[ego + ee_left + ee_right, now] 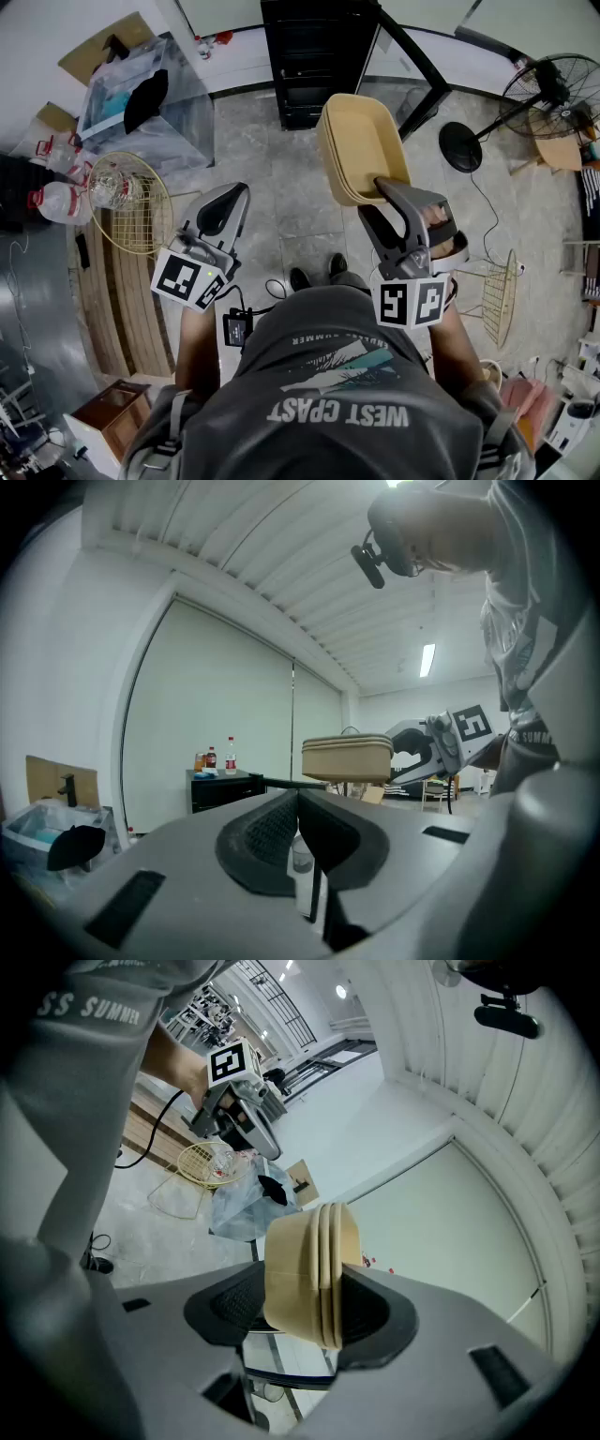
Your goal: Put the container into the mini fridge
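Precariously, our right gripper (384,195) jaws clamp one end of the container (361,145); the left gripper (298,808) jaws are closed, empty. The overhang beyond the jaws could lever it loose.

black cabinet (314,66) top past the head view's edge; container (361,141) near end buried in the right gripper (386,192)

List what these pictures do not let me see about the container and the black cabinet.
- container contents: no view looks inside; the right claw grips across it in the right gripper view.
- black cabinet top: cut off by the head view's upper edge.
- Lower front of it: behind the left claw, left gripper view.
- bottles labels: too small, left gripper view.
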